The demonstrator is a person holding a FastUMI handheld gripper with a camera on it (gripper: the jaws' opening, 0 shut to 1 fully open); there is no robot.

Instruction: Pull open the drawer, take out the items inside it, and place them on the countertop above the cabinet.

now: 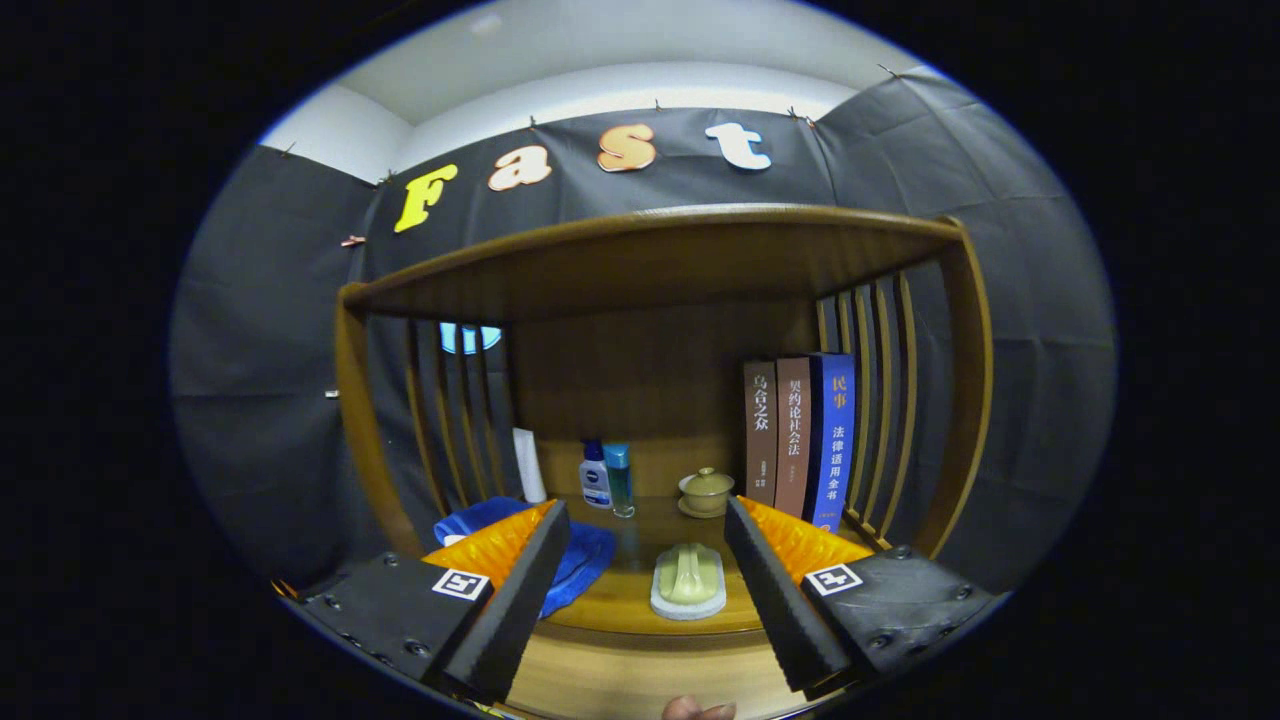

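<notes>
my claw [645, 545] is spread wide with nothing between its fingers, hanging in front of a wooden shelf unit [650, 260] with slatted sides. just ahead of the fingers, in the gap between them, a pale green soap-like piece on a white dish [688, 581] sits on the countertop [640, 610]. beyond it a small lidded ceramic cup [706, 491] stands by three upright books [800, 440]. a blue cloth [580, 555] lies behind my left finger, with a white tube [529, 465] and two small bottles [606, 477] farther back. i cannot see the drawer from here. a fingertip [697, 709] shows below the wooden edge.
</notes>
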